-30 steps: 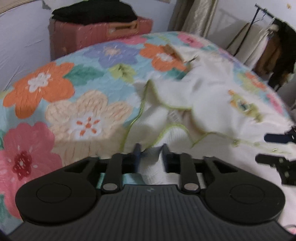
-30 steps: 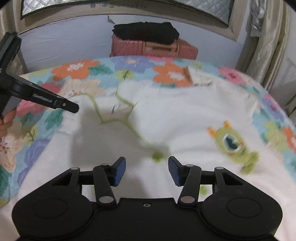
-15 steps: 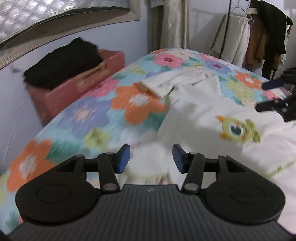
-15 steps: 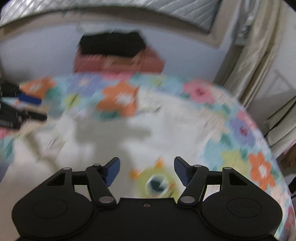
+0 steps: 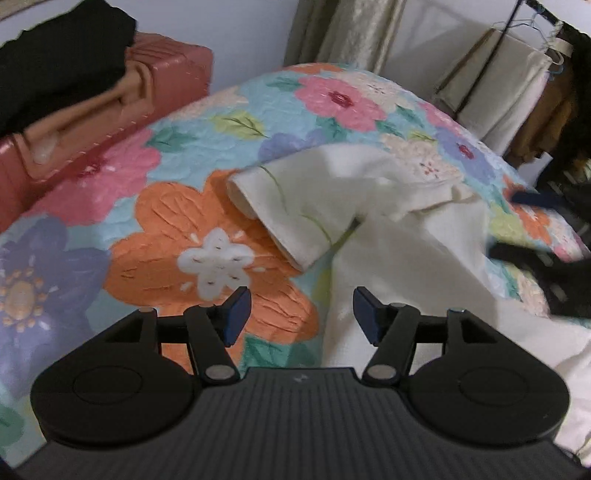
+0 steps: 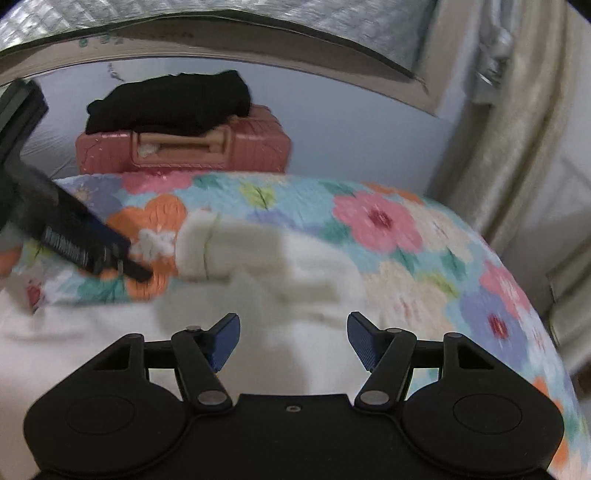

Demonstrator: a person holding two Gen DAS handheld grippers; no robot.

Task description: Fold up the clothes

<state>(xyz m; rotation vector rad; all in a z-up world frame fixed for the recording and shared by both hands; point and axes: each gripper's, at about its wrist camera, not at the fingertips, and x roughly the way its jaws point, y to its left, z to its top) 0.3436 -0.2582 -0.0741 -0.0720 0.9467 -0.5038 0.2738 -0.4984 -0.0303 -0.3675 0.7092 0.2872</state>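
A cream garment (image 5: 399,236) with thin green seams lies spread over the flowered quilt (image 5: 177,236). Its short sleeve (image 5: 273,210) points left, cuff open. My left gripper (image 5: 301,315) hovers just short of that sleeve, over the garment's left edge. Its jaws are opening and nothing is pressed between the blue pads. My right gripper (image 6: 293,338) stands open above the garment's body (image 6: 306,280), with the sleeve (image 6: 207,243) ahead to its left. Each gripper shows blurred in the other's view: the right gripper (image 5: 517,227) and the left gripper (image 6: 135,260).
A pink suitcase (image 6: 184,147) with folded black clothing (image 6: 170,103) on top stands beyond the far end of the bed. Beige curtains (image 5: 351,33) hang behind, and a clothes rail with hanging garments (image 5: 517,92) stands at the right. The quilt falls away at the right edge (image 6: 535,332).
The left gripper let go of the cream fabric it pinched and opened wide. Both grippers swept across the bed towards the far sleeve. The right jaws spread a little wider.
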